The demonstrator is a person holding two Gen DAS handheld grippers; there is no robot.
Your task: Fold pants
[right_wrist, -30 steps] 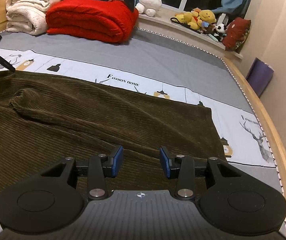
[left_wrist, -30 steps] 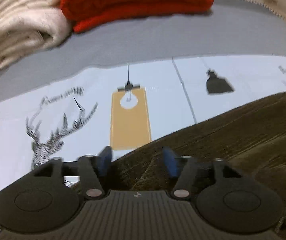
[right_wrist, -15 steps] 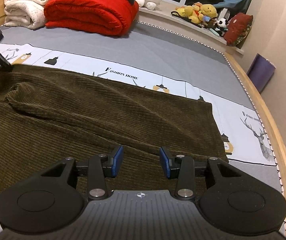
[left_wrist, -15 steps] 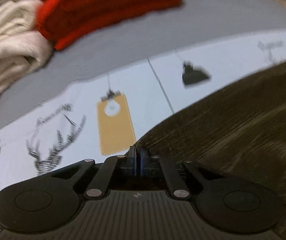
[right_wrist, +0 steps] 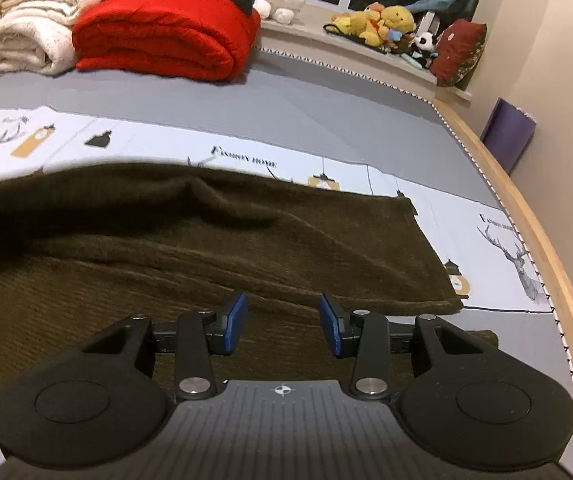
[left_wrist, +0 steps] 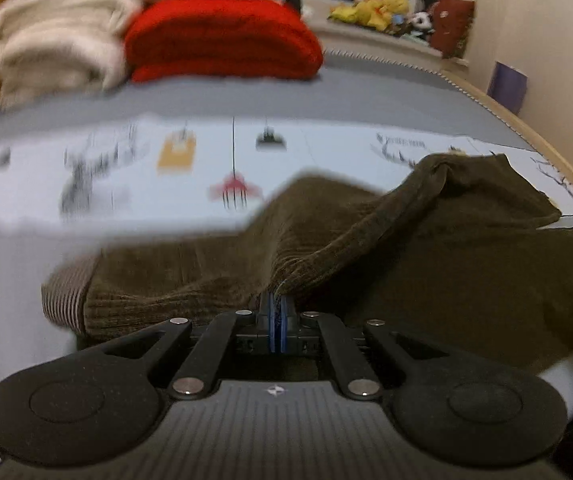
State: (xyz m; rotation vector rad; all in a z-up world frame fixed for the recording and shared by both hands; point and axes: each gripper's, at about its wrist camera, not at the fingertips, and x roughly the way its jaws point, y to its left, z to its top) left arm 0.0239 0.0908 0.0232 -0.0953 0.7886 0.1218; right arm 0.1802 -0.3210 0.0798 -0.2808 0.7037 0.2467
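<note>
fold in progress, first stage by judgement. the pants [left_wrist: 426, 264], dark olive corduroy, are spread on the printed bed sheet [left_wrist: 134, 184]; in the right wrist view they lie across the near half of the bed, hems toward the right. the left gripper [left_wrist: 277, 305] is clamped on a pinch of the cloth, blue pads pressed together with fabric between them; from that pinch a raised ridge of corduroy runs off to the far right. a striped inner band is exposed at the near left of the garment, so that edge is judged to be turned over. the left view is motion-blurred.

the right gripper [right_wrist: 282, 322] is seen with jaws apart, nothing between them, above the pants [right_wrist: 190, 248] near the leg end; whether it touches the cloth cannot be told.

next move, as judged: the held edge is to be carried across the garment and laid on the opposite side, edges matched. the lifted ridge should be kept taut so no crease is trapped underneath. the free right gripper could be used to pin or take the leg end.

far side: red blanket [right_wrist: 162, 36] and white blanket [right_wrist: 30, 28], well apart from the work.
</note>
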